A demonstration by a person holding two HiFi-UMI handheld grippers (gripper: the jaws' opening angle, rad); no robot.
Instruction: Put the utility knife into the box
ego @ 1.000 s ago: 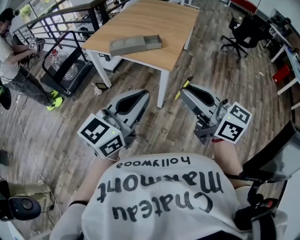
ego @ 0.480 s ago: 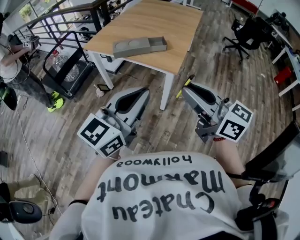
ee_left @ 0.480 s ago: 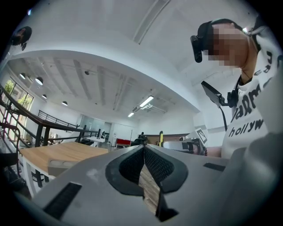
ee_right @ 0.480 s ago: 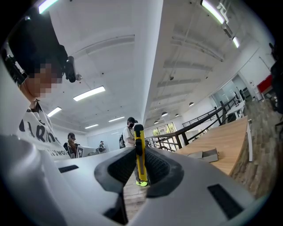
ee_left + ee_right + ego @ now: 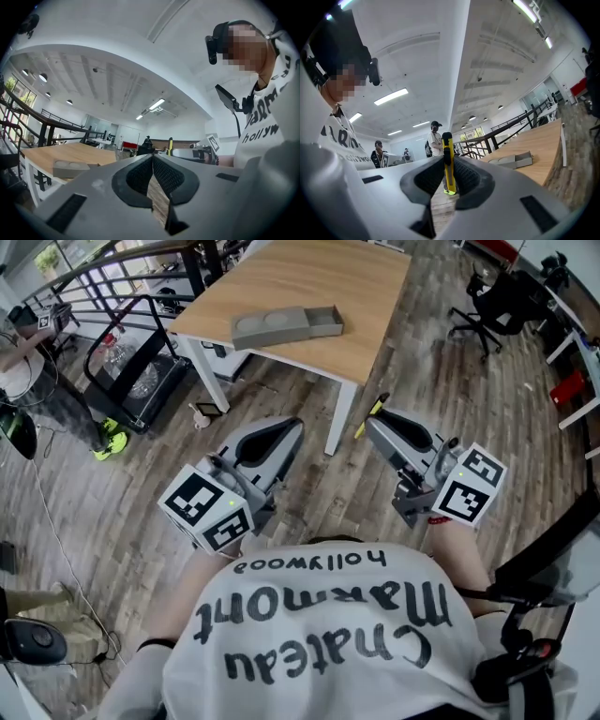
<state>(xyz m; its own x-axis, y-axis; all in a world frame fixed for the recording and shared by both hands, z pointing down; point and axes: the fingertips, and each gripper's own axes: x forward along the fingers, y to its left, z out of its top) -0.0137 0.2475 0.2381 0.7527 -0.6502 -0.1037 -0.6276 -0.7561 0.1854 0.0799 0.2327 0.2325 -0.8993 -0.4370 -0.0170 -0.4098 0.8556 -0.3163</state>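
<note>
At the far left edge a person [image 5: 26, 371] is cut off by the frame, beside a black cart [image 5: 131, 367]. The left gripper [image 5: 152, 158] has its jaws pressed together with nothing between them. It hangs low over the floor, well short of the table [image 5: 309, 273], probably idle because 1 gripper is enough to carry the knife.

The grey box [image 5: 286, 324] lies on the table's near half. Its tray is slid out to the right, which leaves an opening to drop something in. What the tray holds is too small to make out.

The right gripper [image 5: 449, 161] pinches the yellow utility knife [image 5: 448, 157] across its middle, so both ends stick out and it can be laid down flat. The knife is in the air, well apart from the box. In the head view the jaws hide most of it, and no view shows whether the blade is out. An office chair [image 5: 492, 306] stands at the far right.
</note>
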